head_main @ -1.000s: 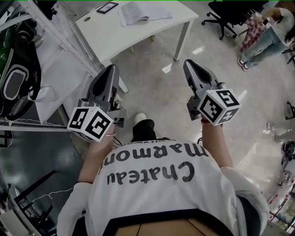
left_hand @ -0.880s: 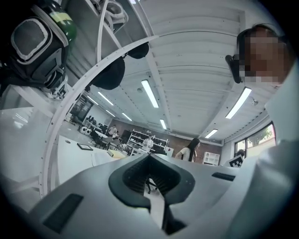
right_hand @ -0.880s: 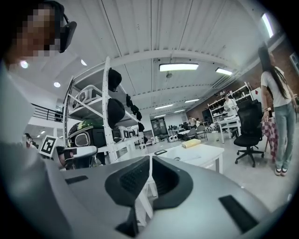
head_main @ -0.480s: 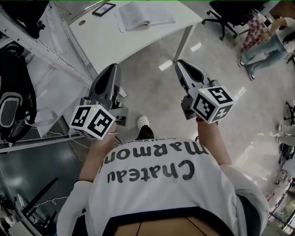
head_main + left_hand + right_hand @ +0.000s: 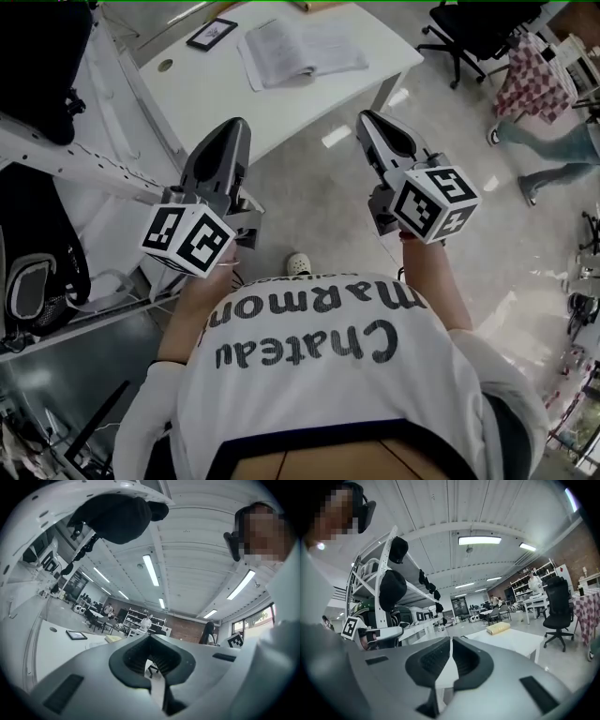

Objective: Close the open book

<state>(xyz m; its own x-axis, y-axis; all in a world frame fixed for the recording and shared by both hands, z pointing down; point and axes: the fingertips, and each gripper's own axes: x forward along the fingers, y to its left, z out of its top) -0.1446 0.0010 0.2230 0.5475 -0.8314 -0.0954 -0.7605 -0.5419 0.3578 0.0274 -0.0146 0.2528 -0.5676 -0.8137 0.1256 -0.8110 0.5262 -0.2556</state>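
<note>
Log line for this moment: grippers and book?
phase: pre-contact | left gripper: shut, empty | right gripper: shut, empty | book: open on table, untouched

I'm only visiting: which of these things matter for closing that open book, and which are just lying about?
For the job:
- open book
- white table that it lies on
- left gripper and right gripper, both shut and empty

Just lying about:
- tablet, beside the book
- office chair
</note>
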